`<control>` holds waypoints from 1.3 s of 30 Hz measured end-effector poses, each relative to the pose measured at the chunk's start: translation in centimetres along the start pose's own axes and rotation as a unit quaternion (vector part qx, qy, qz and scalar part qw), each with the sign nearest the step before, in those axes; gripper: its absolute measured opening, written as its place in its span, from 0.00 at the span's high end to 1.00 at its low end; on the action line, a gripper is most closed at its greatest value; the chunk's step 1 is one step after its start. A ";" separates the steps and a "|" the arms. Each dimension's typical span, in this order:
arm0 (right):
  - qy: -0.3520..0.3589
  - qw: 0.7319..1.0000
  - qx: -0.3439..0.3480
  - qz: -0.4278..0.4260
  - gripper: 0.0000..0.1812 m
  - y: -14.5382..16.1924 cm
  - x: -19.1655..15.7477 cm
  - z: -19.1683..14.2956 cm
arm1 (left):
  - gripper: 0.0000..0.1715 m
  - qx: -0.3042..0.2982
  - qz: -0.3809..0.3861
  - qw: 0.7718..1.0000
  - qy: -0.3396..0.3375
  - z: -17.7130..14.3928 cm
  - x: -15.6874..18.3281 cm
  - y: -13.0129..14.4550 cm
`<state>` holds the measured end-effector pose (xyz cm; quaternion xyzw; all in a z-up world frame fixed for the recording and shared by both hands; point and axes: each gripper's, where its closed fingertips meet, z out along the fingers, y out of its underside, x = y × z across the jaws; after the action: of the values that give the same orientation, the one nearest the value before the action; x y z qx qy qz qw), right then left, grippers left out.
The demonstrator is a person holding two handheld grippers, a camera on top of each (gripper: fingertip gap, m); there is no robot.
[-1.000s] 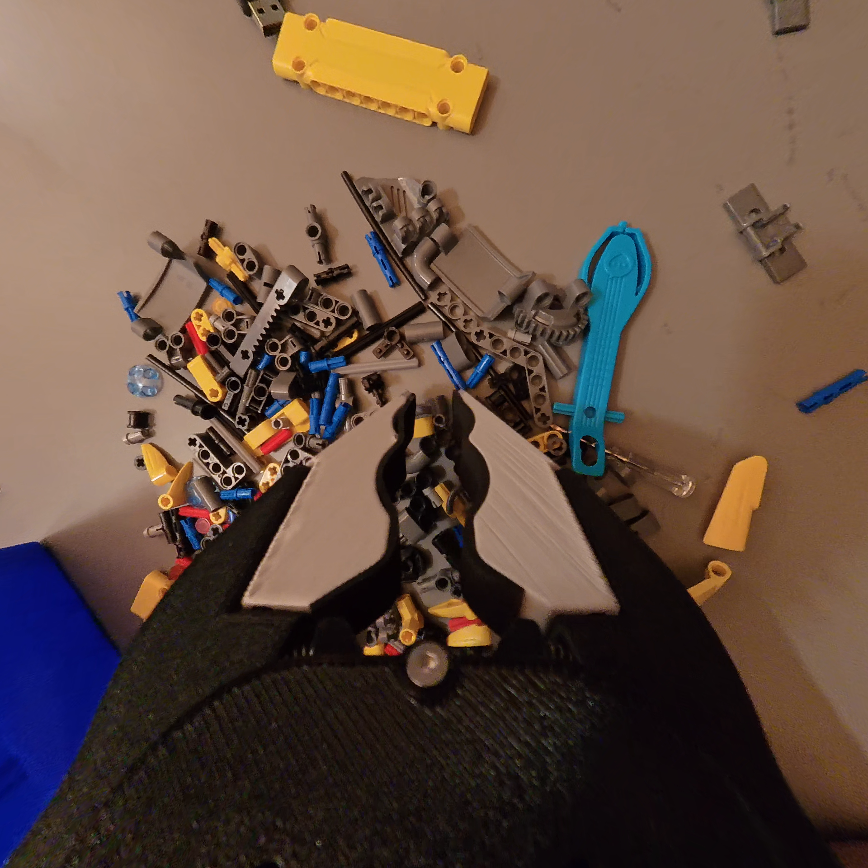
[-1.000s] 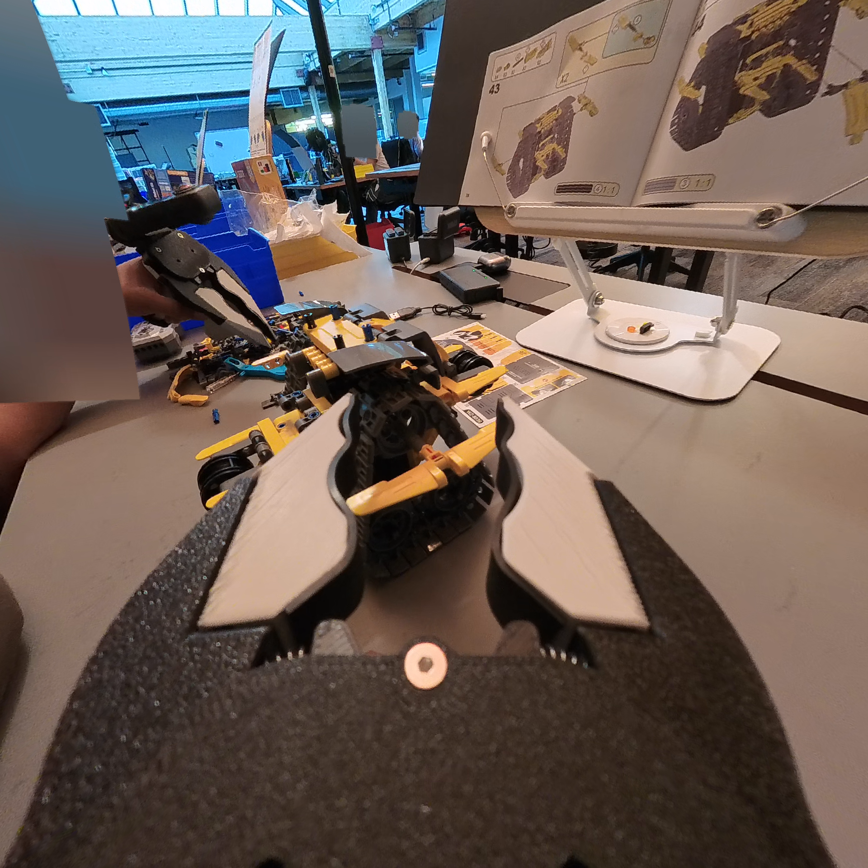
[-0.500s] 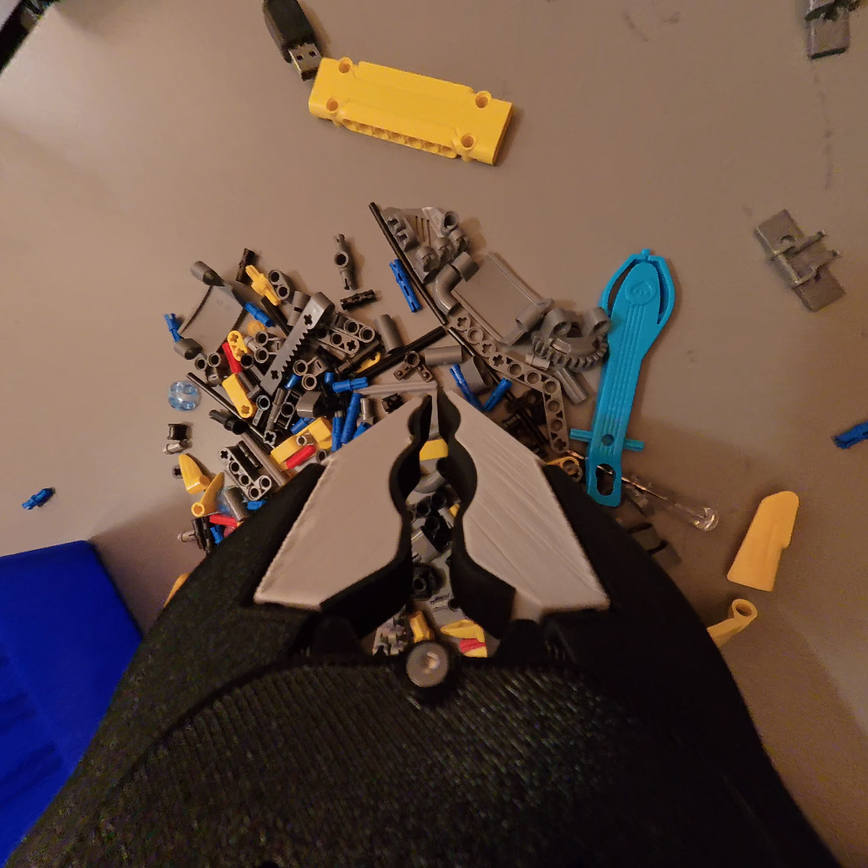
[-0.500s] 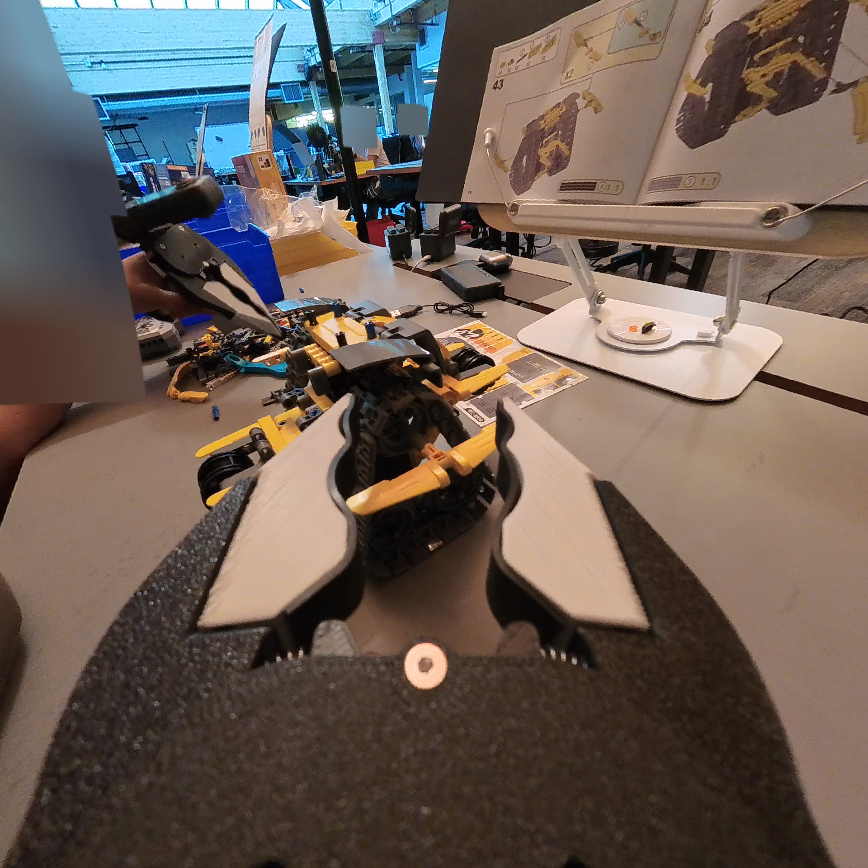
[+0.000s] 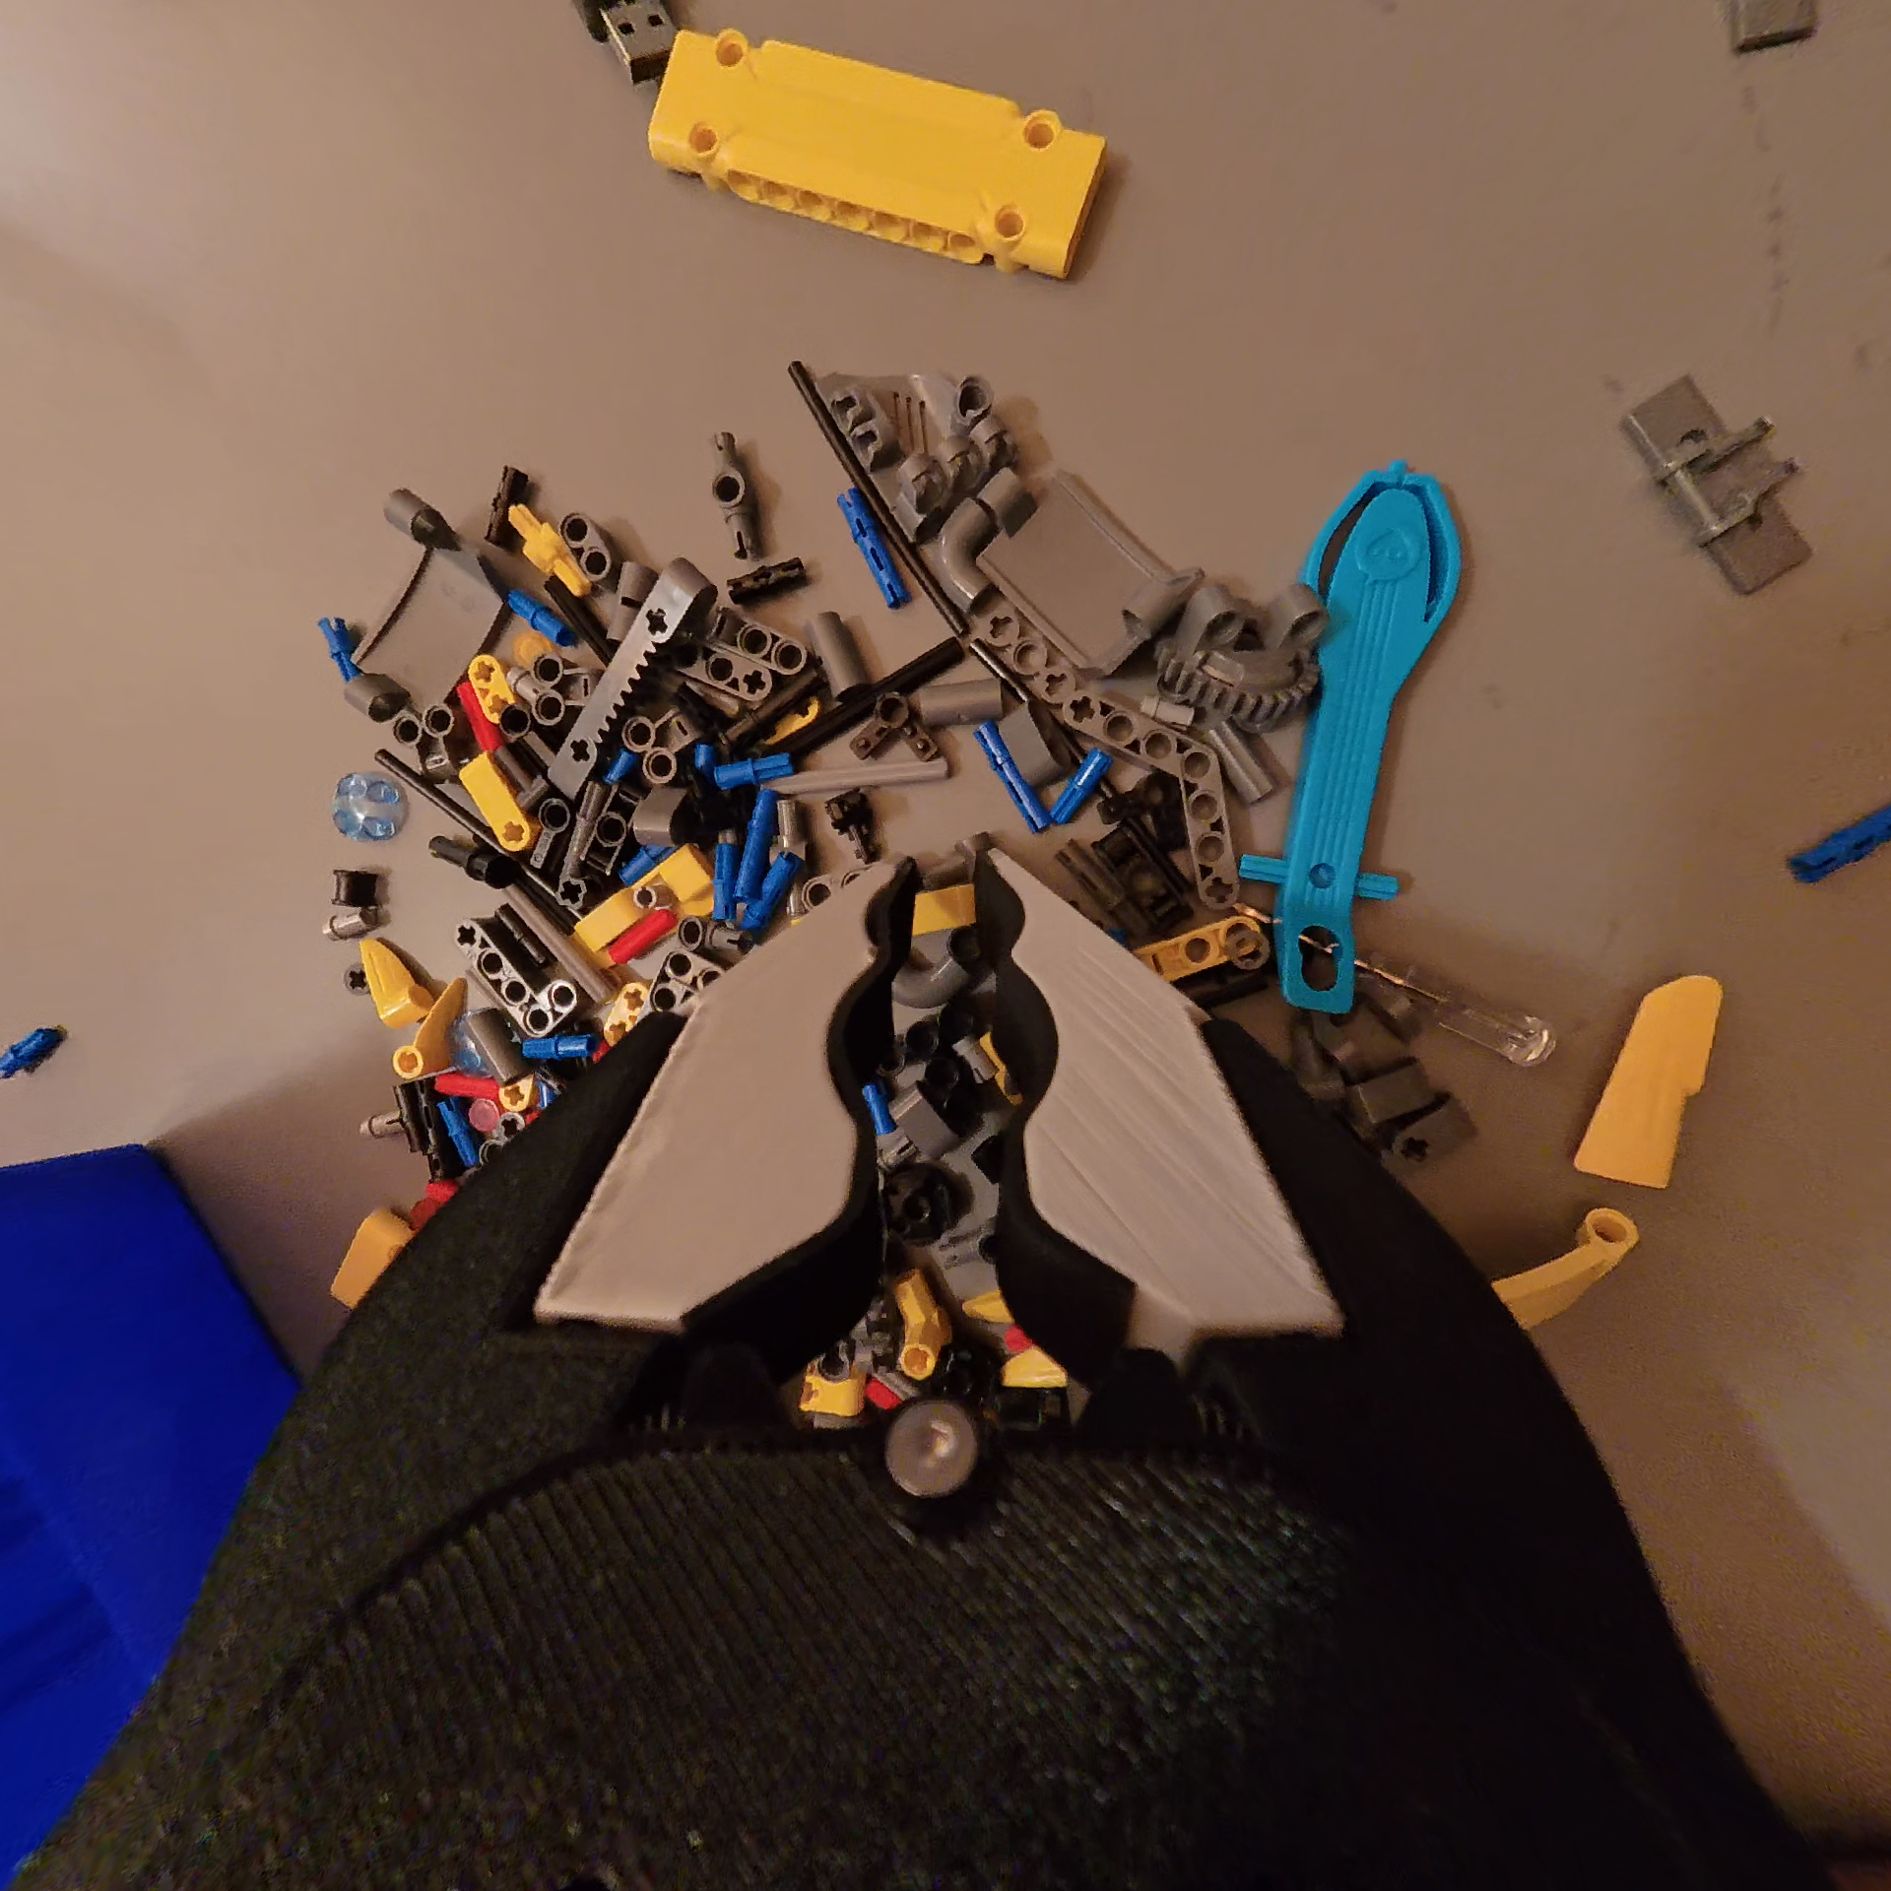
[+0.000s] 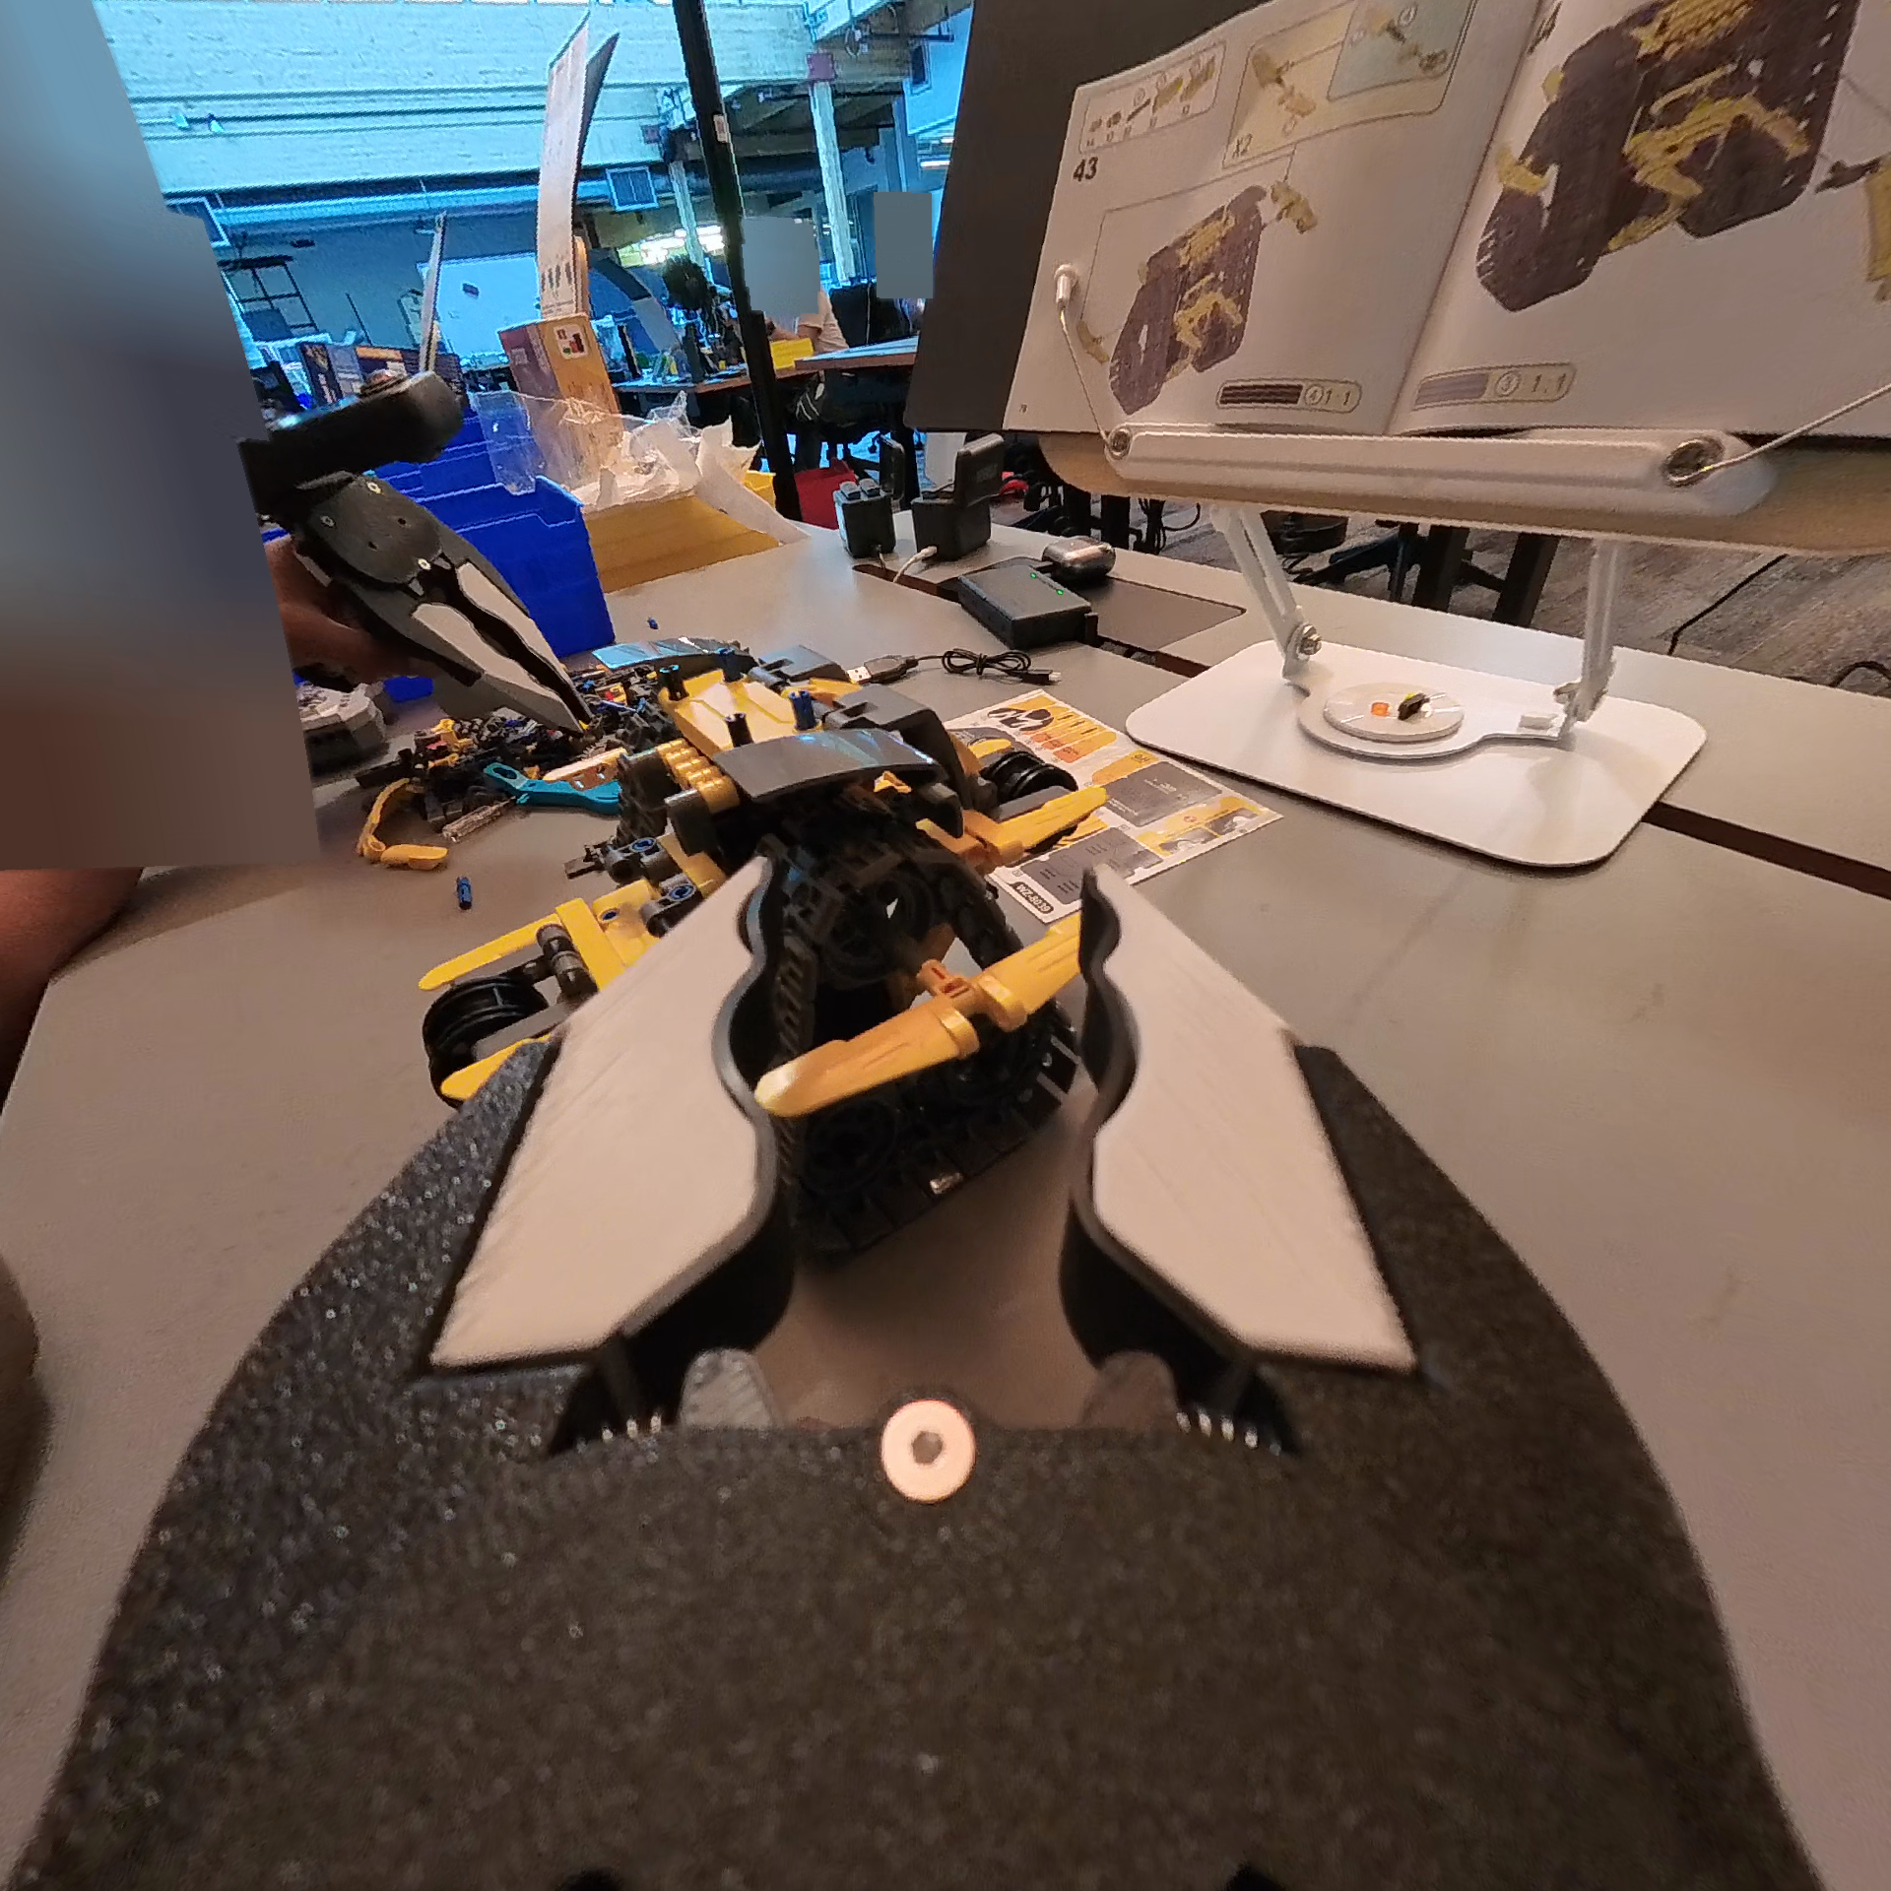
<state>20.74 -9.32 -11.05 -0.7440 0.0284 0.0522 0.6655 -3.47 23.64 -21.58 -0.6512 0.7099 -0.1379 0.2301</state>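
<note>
In the left wrist view my left gripper [image 5: 941, 865] points down into a pile of small building parts [image 5: 716, 737] on a grey table. Its jaws are nearly together and pinch a small yellow piece [image 5: 941, 909] at the tips. It also shows in the right wrist view [image 6: 553, 706], held by a hand, tips in the pile. My right gripper [image 6: 926, 875] is open. Its fingers stand either side of the rear of a black and yellow model vehicle [image 6: 819, 778], with a yellow blade part [image 6: 921, 1044] between them.
A long yellow panel [image 5: 880, 154], a teal tool [image 5: 1351, 716], a grey part [image 5: 1719, 501] and yellow curved pieces [image 5: 1647, 1085] lie around the pile. A blue bin [image 5: 102, 1381] is at lower left. An open booklet [image 6: 1433, 205] sits on a white stand [image 6: 1484, 778]; a leaflet [image 6: 1126, 808] lies beside the model. The left gripper's tips are roughly 45 cm from the right gripper's.
My left gripper's jaws have narrowed around the small yellow piece and moved slightly closer to the pile. The right gripper and the model have not moved.
</note>
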 end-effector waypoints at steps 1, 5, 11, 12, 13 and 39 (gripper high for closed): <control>0.000 1.000 0.000 0.000 0.68 0.0 0.0 0.0 | 0.95 0.000 0.003 1.000 -0.001 0.0 0.0 -0.1; 0.000 1.000 -0.001 0.002 0.68 0.1 0.1 0.0 | 0.95 -0.009 0.007 1.000 0.001 0.4 0.3 0.0; -0.001 1.000 -0.001 0.000 0.68 0.1 0.0 0.0 | 0.95 -0.007 0.009 1.000 -0.016 0.6 -0.1 -0.2; 0.000 1.000 -0.001 0.000 0.68 0.1 0.0 0.0 | 0.94 -0.004 0.009 1.000 -0.024 0.6 -0.4 -0.3; 0.000 1.000 -0.001 0.000 0.68 0.1 0.0 0.0 | 0.94 0.000 0.007 1.000 -0.031 0.5 -0.7 -0.5; 0.002 1.000 -0.001 -0.002 0.68 0.0 0.0 0.0 | 0.95 -0.015 0.030 0.999 -0.028 1.0 0.0 -0.4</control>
<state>20.78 -9.37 -11.05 -0.7446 0.0279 0.0496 0.6651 -2.67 23.71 -22.21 -0.6363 0.7246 -0.1023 0.2440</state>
